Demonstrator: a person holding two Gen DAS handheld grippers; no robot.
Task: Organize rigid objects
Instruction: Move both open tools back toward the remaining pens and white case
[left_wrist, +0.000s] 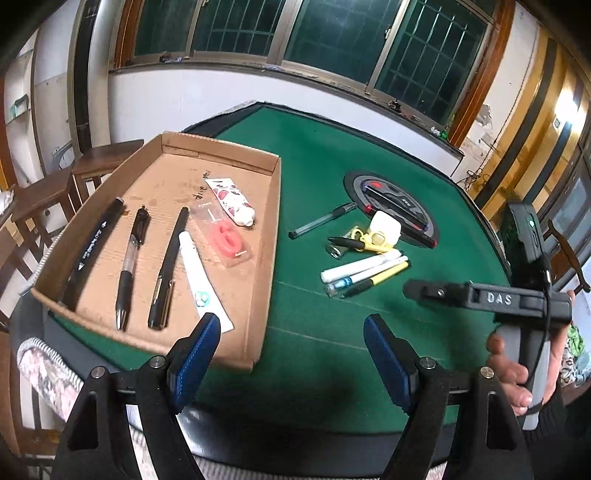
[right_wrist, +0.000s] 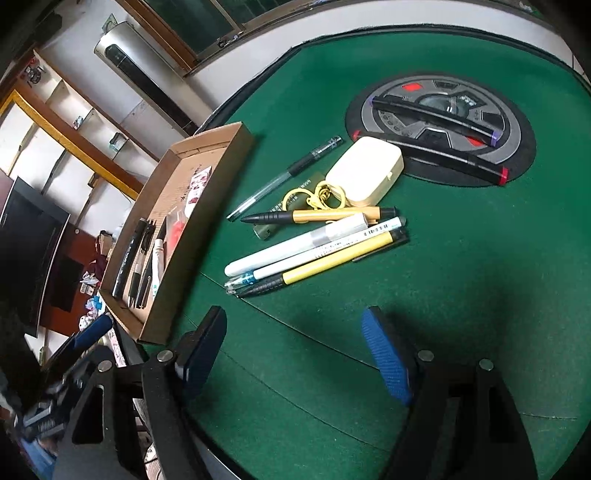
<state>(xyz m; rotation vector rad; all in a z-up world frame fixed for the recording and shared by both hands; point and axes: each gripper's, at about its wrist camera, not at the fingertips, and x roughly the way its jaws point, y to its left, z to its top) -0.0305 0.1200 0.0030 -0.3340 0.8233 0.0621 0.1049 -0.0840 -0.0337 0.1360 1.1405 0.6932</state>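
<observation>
My left gripper (left_wrist: 291, 328) is open and empty above the near corner of a cardboard tray (left_wrist: 162, 195). In the tray lie three dark pens (left_wrist: 127, 266), two tubes (left_wrist: 231, 201) and a pink packet (left_wrist: 225, 238). My right gripper (right_wrist: 295, 321) is open with nothing between its fingers, hovering over bare felt just short of a bundle of white and yellow pens (right_wrist: 314, 251). Beyond them lie a gold pen (right_wrist: 325, 216), a yellow key ring (right_wrist: 295, 197), a cream case (right_wrist: 365, 170) and a clear pen (right_wrist: 284, 177).
Two black markers (right_wrist: 436, 114) rest on the round console (right_wrist: 517, 147) in the middle of the green table (right_wrist: 461, 295). A hand holds the right gripper (left_wrist: 413, 290) at the right. The tray (right_wrist: 203, 229) sits left of the pens. Wooden chairs (left_wrist: 48, 188) stand beyond the left edge.
</observation>
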